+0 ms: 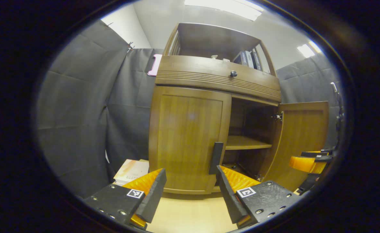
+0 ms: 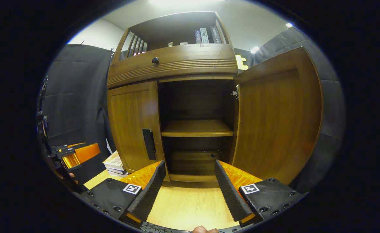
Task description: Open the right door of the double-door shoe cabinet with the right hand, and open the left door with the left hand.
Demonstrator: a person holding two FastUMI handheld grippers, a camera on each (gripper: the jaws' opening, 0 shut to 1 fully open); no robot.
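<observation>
Shoe cabinet (image 1: 190, 129): brown wood, two doors below a ribbed drawer front, standing on a pale wooden table (image 1: 190, 213) toward its far edge.

Right door (image 2: 277, 116): swung wide open on its hinge, inner face turned toward the right gripper view. Behind it, one shelf (image 2: 198, 127) crossing the dark compartment at mid height.

Left door (image 1: 188, 142): shut, flush with the cabinet frame. A dark vertical handle (image 1: 216, 158) sits on its inner edge, beside the open compartment.

Drawer front: one small dark round knob (image 1: 233, 73).

Top of cabinet: open shelf with slatted sides, holding a few upright books (image 2: 206, 35) at its right end and some small pale items too small to identify.

Left gripper (image 1: 190, 187): fingers spread wide, holding nothing, in front of the closed left door, its right finger near the handle but contact cannot be judged.

Right gripper (image 2: 188, 184): fingers spread wide, holding nothing, above the table just before the open compartment.

Stack of books (image 2: 114, 163): lying flat on the table at the cabinet's left side.

Booth wall (image 1: 80, 113): dark cloth behind and to both sides of the cabinet.
</observation>
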